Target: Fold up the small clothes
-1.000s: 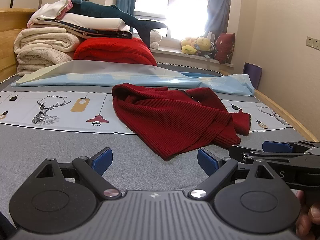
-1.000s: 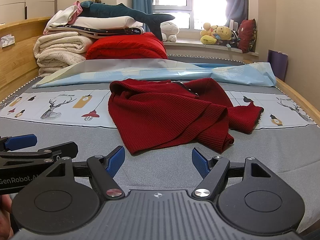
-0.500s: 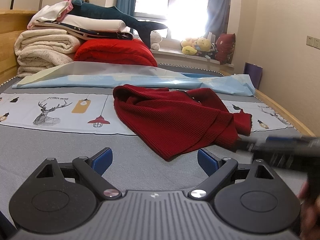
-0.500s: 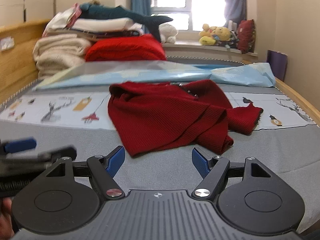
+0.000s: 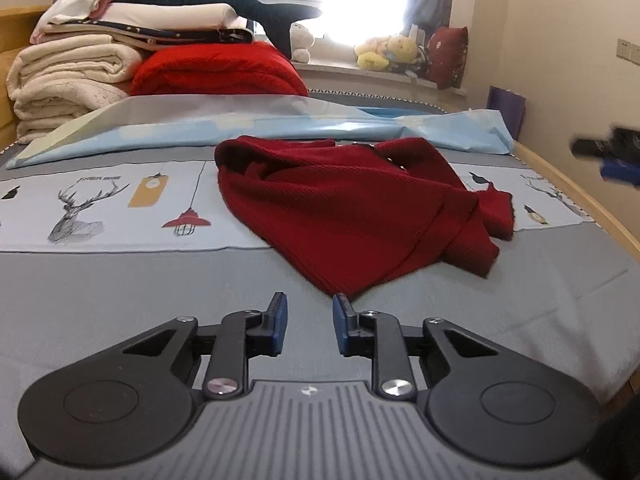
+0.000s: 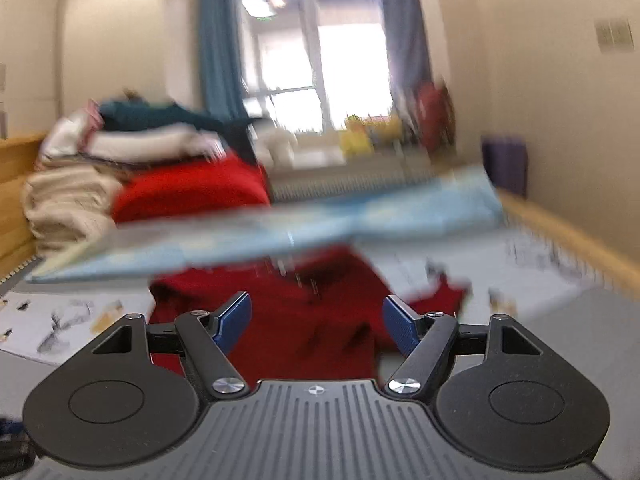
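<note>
Left gripper [image 5: 306,322] is closing on nothing, just short of the near corner of the red knit top [image 5: 352,216]; right gripper [image 6: 316,326] spread, narrowing, empty above it. Top lies crumpled mid-bed, so I judge folding not started.

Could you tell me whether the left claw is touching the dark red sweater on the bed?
Apart. In the left wrist view, the left claw is closing with nothing between its blue pads, and grey sheet shows between them and the dark red sweater, whose nearest corner lies just beyond.
</note>
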The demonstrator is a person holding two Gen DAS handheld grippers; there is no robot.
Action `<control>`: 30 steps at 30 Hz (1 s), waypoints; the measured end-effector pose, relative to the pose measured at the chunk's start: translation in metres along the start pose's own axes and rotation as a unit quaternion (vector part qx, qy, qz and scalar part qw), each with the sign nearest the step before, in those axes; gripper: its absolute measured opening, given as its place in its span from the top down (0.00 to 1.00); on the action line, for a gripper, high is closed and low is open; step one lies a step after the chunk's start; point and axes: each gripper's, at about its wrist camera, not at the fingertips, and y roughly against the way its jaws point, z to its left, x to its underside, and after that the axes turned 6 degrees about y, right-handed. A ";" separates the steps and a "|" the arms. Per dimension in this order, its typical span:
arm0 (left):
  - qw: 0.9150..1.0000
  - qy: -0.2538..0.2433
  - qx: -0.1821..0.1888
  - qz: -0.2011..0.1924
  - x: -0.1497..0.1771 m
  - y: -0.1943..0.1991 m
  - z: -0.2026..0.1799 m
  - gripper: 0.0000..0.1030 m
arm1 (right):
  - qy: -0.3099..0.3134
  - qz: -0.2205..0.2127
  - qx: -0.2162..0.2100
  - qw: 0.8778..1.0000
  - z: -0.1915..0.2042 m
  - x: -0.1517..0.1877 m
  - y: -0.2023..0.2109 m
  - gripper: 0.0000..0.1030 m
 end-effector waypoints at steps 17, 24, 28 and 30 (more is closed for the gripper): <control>0.970 0.197 0.017 0.142 -0.036 -0.207 0.022 0.69 | -0.018 -0.010 -0.021 1.000 -0.025 -0.011 -0.015 0.36; 0.977 0.084 0.013 0.195 -0.054 -0.228 0.000 0.88 | -0.028 0.000 -0.011 1.000 -0.029 -0.011 -0.021 0.36; 0.985 -0.015 0.036 0.167 -0.071 -0.194 0.024 0.95 | -0.029 0.003 -0.003 1.000 -0.032 -0.011 -0.022 0.36; 0.986 -0.064 0.030 0.152 -0.077 -0.172 0.051 0.95 | -0.034 0.005 0.000 0.999 -0.034 -0.011 -0.023 0.36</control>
